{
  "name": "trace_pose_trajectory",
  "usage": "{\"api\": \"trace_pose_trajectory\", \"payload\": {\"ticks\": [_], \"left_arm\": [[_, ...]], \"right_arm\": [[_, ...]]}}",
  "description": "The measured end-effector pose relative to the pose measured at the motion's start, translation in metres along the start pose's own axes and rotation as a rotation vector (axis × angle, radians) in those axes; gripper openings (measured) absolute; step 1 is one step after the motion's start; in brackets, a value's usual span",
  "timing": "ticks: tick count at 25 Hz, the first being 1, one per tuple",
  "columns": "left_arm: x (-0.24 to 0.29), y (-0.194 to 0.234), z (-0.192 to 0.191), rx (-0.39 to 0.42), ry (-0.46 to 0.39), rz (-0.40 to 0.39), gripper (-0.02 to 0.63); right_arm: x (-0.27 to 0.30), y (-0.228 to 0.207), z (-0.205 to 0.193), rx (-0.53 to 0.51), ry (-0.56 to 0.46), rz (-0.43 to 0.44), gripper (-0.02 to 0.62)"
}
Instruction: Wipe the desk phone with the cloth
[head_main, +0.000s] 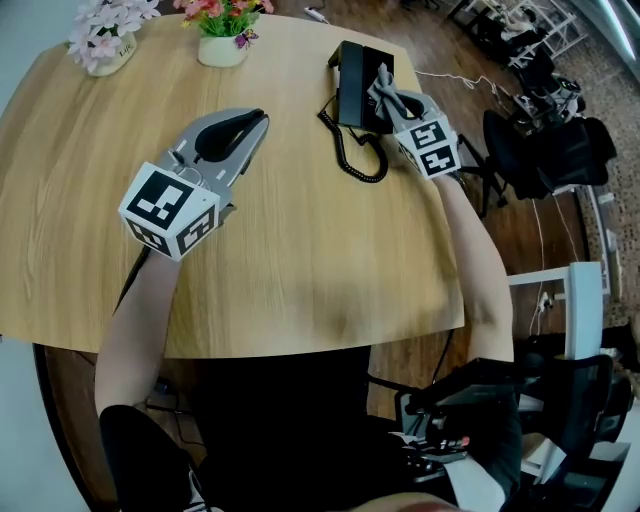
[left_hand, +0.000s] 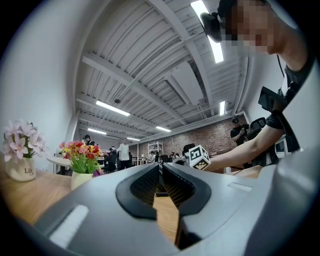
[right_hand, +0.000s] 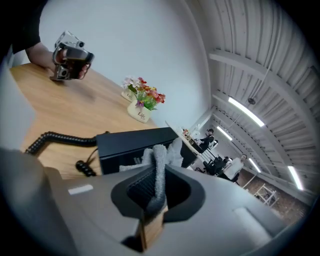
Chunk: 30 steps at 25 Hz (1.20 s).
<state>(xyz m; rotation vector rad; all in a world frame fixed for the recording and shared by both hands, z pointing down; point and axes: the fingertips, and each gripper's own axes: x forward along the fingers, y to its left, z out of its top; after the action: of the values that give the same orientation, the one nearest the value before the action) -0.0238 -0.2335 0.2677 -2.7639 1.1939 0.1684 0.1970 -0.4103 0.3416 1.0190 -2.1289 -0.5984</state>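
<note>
The black desk phone (head_main: 352, 80) stands at the table's far right, and its coiled cord (head_main: 358, 158) loops toward me. My right gripper (head_main: 383, 84) is at the phone's right side, shut on a grey cloth (right_hand: 159, 165). In the right gripper view the cloth bunches against the phone's body (right_hand: 131, 142). My left gripper (head_main: 252, 122) rests on the wooden table (head_main: 300, 260), well left of the phone. Its jaws are closed together with nothing between them (left_hand: 160, 169).
Two flower pots stand at the far edge, one pink-white (head_main: 102, 38) and one red-pink (head_main: 222, 28). The table's curved right edge (head_main: 450, 270) drops off to black office chairs (head_main: 545, 150) and floor cables. People stand far off in the room.
</note>
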Motion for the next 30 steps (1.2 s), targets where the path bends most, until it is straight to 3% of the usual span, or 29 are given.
{"api": "trace_pose_trajectory", "payload": {"ticks": [4,9,12,16,20,24,30], "left_arm": [[-0.001,0.0,0.0,0.0,0.0,0.004,0.028],[0.0,0.0,0.0,-0.002,0.002,0.003,0.028],[0.0,0.0,0.0,0.0,0.003,0.0,0.028],[0.001,-0.001,-0.001,-0.002,0.002,0.003,0.028],[0.003,-0.002,-0.001,-0.005,0.001,-0.003,0.028],[0.002,-0.001,0.0,-0.004,0.0,-0.008,0.028],[0.001,-0.001,-0.001,-0.003,0.003,-0.016,0.028]], "right_arm": [[-0.033,0.041,-0.013,-0.029,0.013,0.059,0.02],[-0.057,0.08,-0.02,-0.156,0.089,0.247,0.02],[-0.045,0.044,0.005,-0.107,0.035,0.18,0.02],[0.001,-0.038,0.044,0.052,-0.051,-0.018,0.02],[0.049,-0.086,0.055,0.132,-0.03,-0.125,0.02],[0.071,-0.075,0.042,0.1,0.051,-0.087,0.02],[0.021,0.01,0.031,-0.111,0.028,0.039,0.02]]}}
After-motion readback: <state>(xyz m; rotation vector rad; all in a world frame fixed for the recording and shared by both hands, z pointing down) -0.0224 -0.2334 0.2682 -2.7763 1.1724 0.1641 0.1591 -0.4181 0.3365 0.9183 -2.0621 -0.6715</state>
